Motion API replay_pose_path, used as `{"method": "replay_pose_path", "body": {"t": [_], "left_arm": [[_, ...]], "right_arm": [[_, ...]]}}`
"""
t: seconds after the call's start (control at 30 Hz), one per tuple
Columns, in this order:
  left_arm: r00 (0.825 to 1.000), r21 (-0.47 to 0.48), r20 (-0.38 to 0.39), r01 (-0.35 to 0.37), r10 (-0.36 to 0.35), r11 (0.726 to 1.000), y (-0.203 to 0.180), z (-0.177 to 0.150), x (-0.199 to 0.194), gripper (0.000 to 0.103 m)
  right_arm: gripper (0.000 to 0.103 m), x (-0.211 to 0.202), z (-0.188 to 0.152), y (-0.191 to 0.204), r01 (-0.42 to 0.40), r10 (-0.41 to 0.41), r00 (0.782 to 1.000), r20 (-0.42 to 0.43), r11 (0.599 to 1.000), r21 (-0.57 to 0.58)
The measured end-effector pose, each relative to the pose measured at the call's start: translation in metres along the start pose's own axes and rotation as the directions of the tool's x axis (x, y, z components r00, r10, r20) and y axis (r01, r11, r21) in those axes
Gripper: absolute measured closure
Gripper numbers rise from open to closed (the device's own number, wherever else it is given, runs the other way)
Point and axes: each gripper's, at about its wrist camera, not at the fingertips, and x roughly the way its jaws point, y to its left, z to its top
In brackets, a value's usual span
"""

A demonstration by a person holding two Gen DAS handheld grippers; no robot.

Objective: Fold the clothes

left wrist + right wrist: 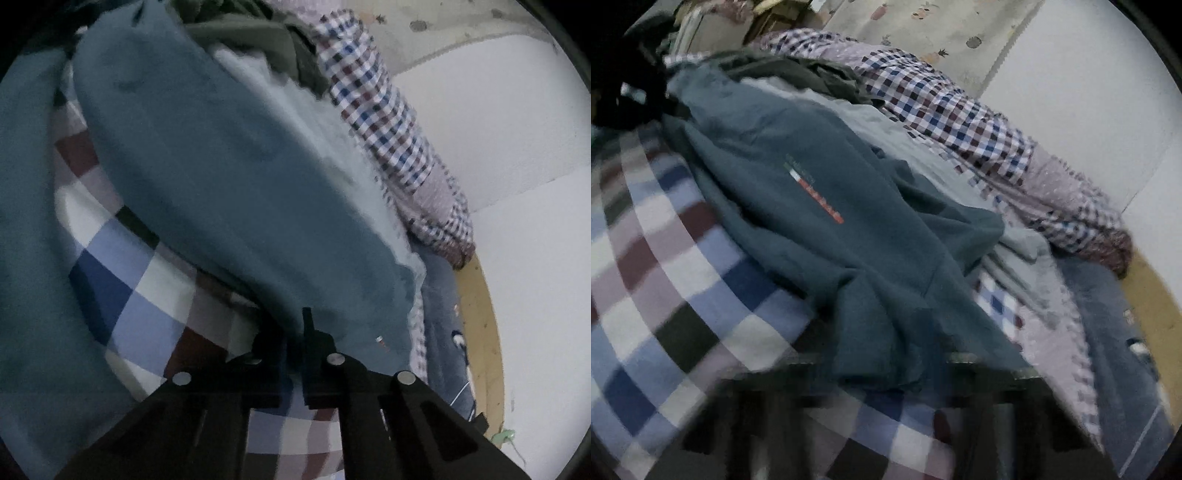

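Left gripper (291, 343) clamped on teal sweatshirt (229, 177) hem, fabric bunched ahead over checked bedsheet (122, 280). Right gripper (886, 387) blurred; jaw state unreadable, sweatshirt edge just ahead.

A big bed sheet with blue, white and dark red squares (676, 266) fills the lower left. A quilt with small checks (960, 110) lies bunched across the upper right, beside a plain white wall (509, 122). A yellow wooden bed edge (484, 332) curves down the right side.
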Motion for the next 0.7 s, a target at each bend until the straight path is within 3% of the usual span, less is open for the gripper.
{"method": "replay_pose_path", "body": {"t": [0.17,0.3,0.43,0.57,0.6,0.7], "left_arm": [[0.988,0.077,0.136,0.062,-0.073,0.995,-0.033,0.000,-0.045,0.101],[0.964,0.135,0.215,0.132,-0.159,0.982,-0.063,-0.001,-0.085,0.102],[0.916,0.205,0.305,0.204,-0.261,0.957,-0.092,0.000,-0.131,0.102],[0.848,0.321,0.374,0.262,-0.376,0.910,-0.130,0.003,-0.182,0.102],[0.833,0.348,0.389,0.262,-0.393,0.900,-0.140,0.005,-0.192,0.102],[0.827,0.414,0.406,0.214,-0.390,0.885,-0.167,0.026,-0.201,0.101]], "right_arm": [[0.101,-0.060,0.012,-0.023,-0.020,0.018,0.988,0.152,1.000,0.010],[0.101,-0.126,0.019,-0.047,-0.027,0.016,0.948,0.319,0.999,0.031],[0.101,-0.177,0.027,-0.065,-0.006,-0.023,0.897,0.441,0.998,0.063],[0.101,-0.212,0.043,-0.076,0.011,-0.056,0.852,0.521,0.996,0.090],[0.101,-0.215,0.050,-0.080,0.006,-0.056,0.850,0.524,0.995,0.095],[0.101,-0.212,0.077,-0.092,-0.001,-0.053,0.857,0.512,0.994,0.105]]}}
